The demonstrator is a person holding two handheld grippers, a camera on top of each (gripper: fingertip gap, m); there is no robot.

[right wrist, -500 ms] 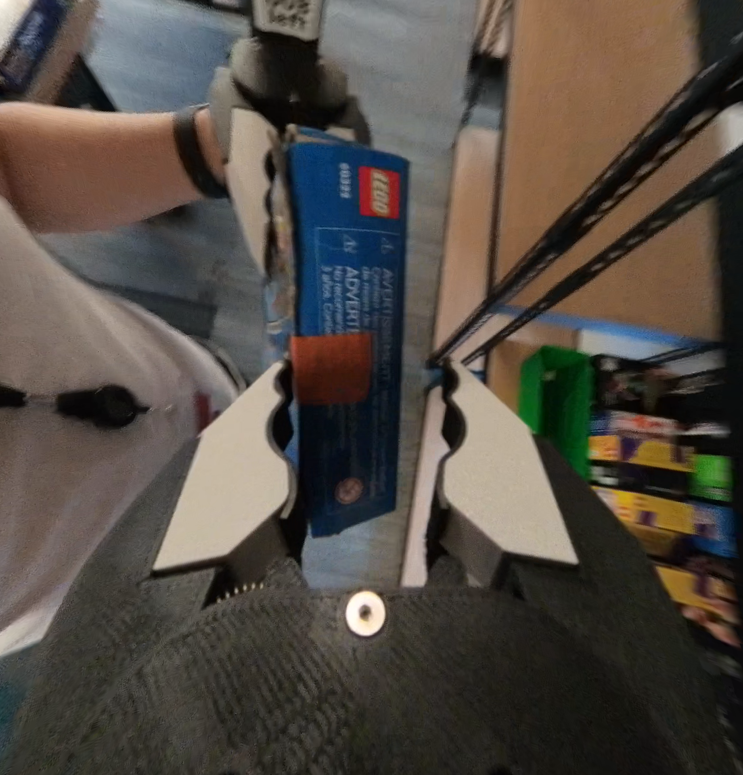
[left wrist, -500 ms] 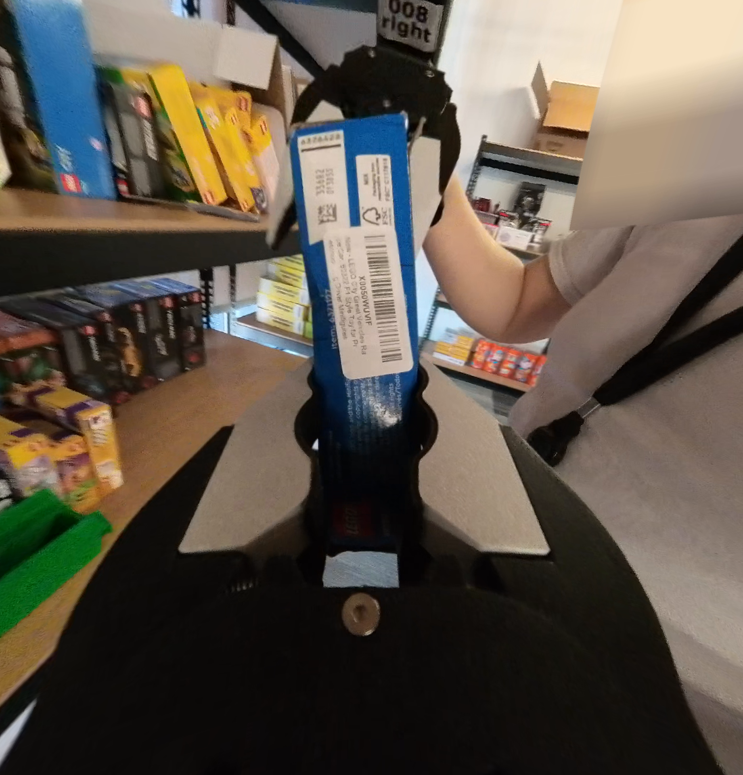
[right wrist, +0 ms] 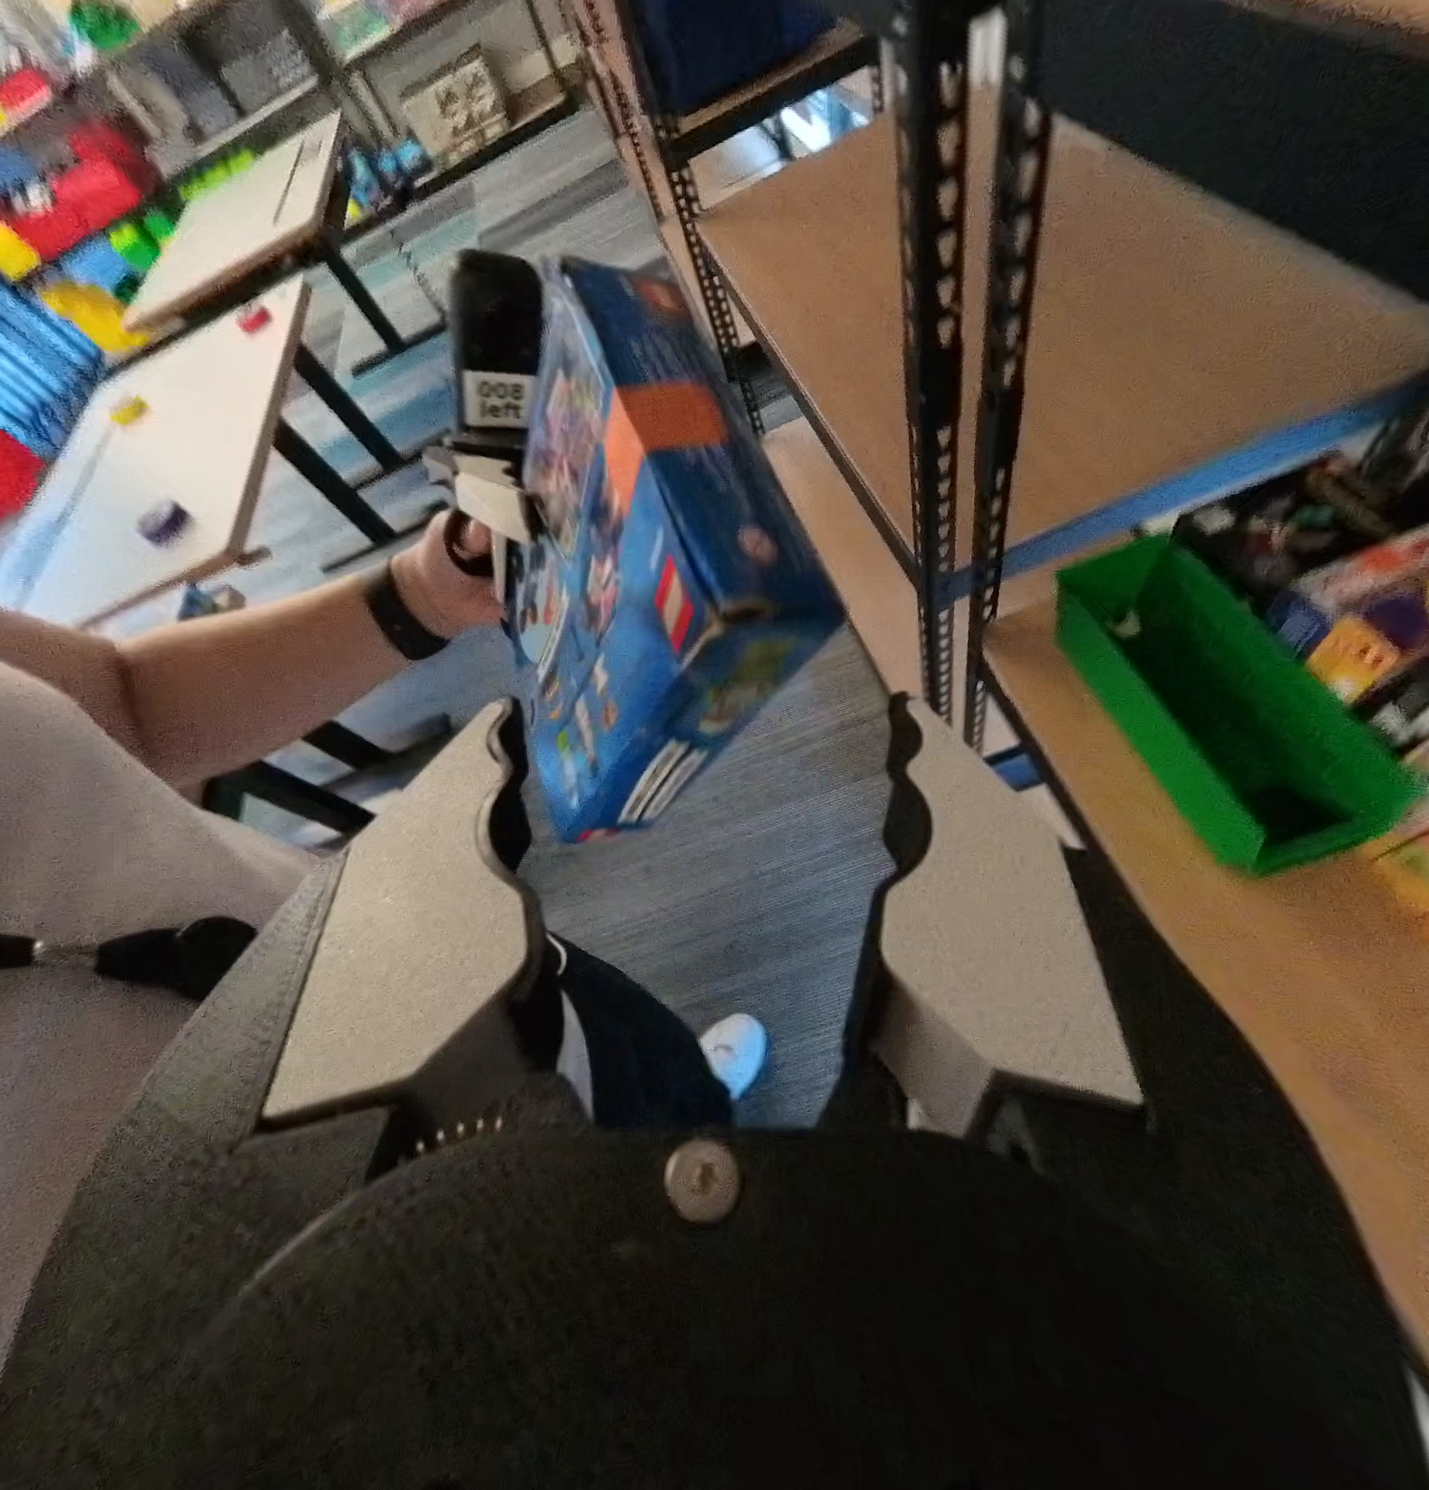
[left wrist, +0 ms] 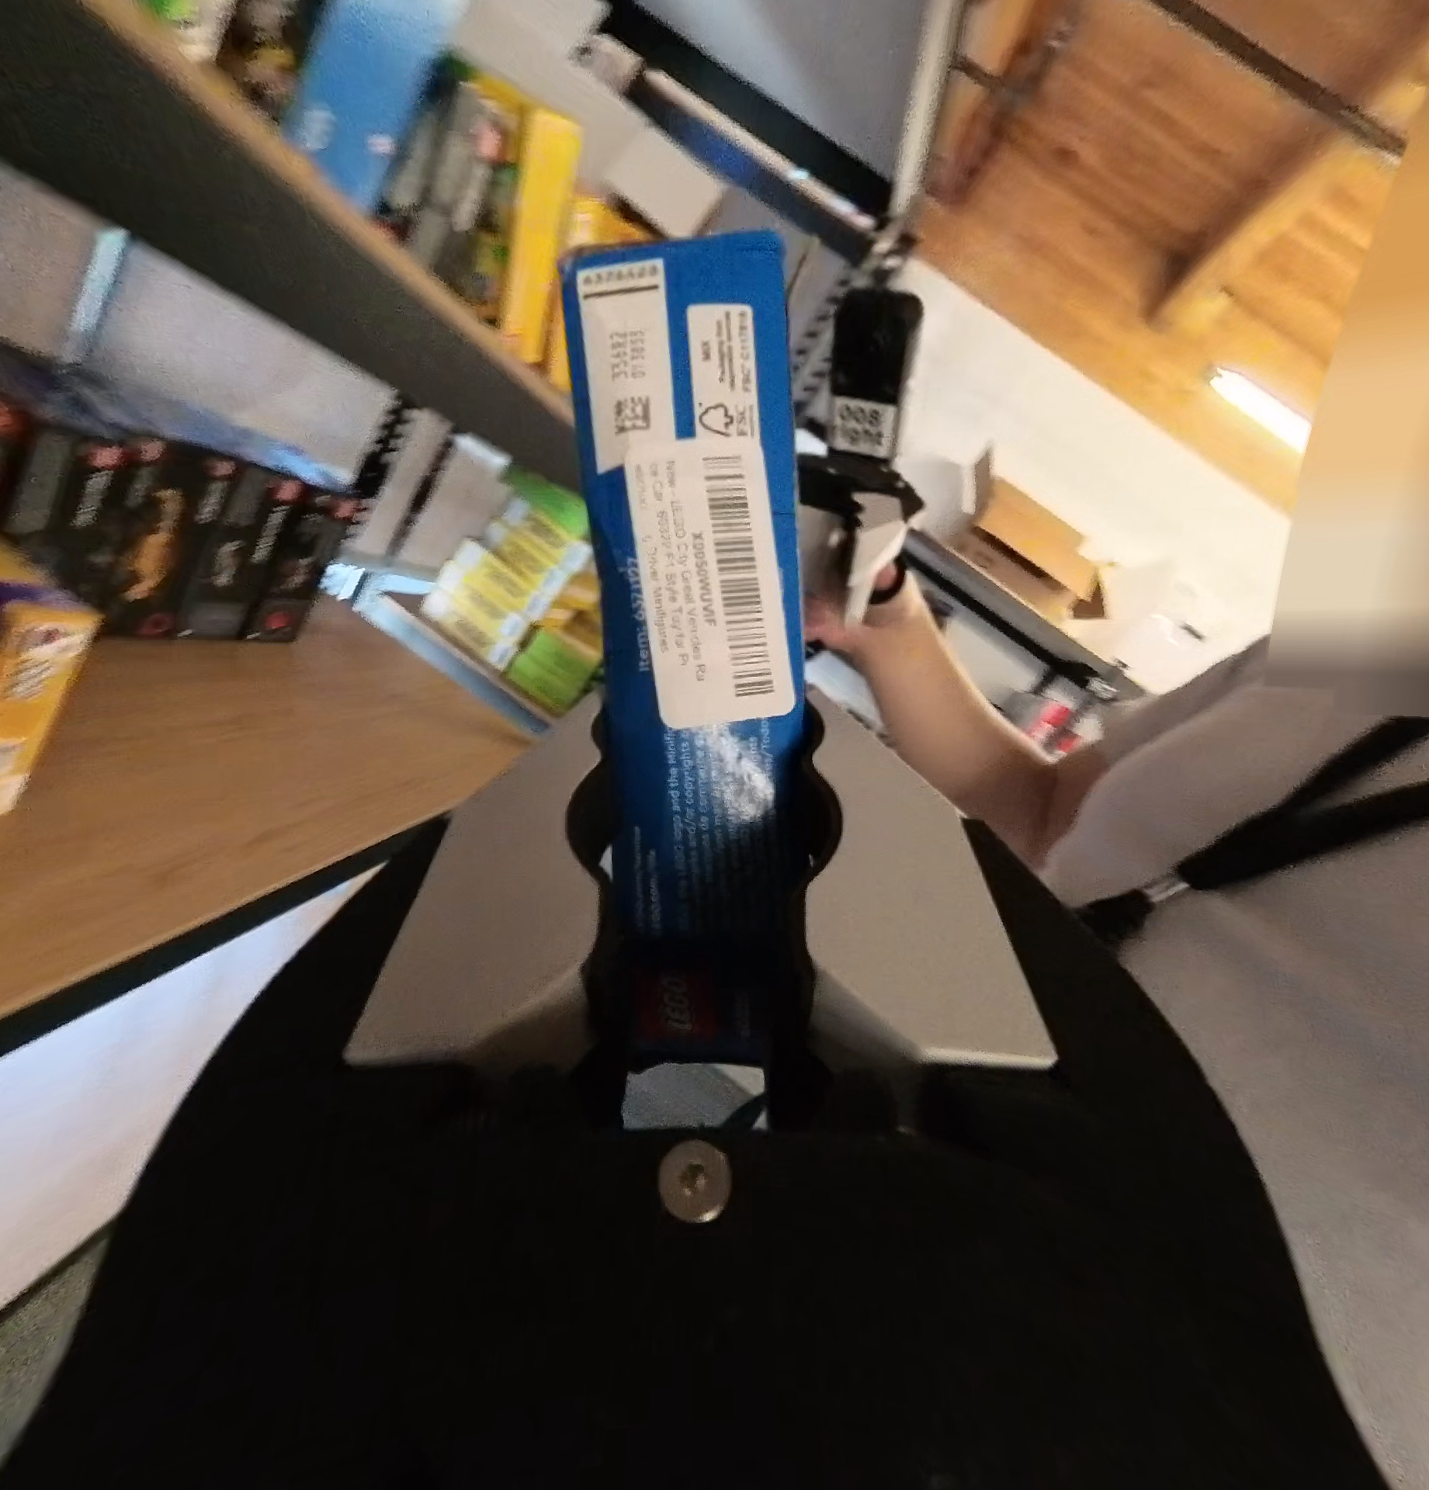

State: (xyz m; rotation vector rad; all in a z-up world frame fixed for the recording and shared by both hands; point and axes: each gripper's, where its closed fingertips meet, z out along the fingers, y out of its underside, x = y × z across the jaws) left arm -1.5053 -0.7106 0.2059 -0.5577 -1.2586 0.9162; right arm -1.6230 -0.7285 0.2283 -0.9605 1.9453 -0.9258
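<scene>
My left gripper (left wrist: 699,794) is shut on a flat blue toy box (left wrist: 687,500) with white barcode stickers, held edge-on and upright in front of a shelf unit. The same box (right wrist: 654,564) shows in the right wrist view, gripped by the left gripper (right wrist: 497,492) in a person's hand. My right gripper (right wrist: 699,774) is open and empty, a short way back from the box and above the carpet. It also shows in the left wrist view (left wrist: 860,524), behind and right of the box, not touching it.
A wooden shelf (left wrist: 211,774) carries rows of dark and yellow boxes (left wrist: 170,532). A green bin (right wrist: 1227,709) sits on the shelf board to my right, beside black perforated uprights (right wrist: 969,403). White tables (right wrist: 179,451) stand farther off. A person's torso is close on one side.
My right gripper has let go of the box and pulled back from it, jaws wider. The left gripper keeps the box and has tilted, so the shelves now slant.
</scene>
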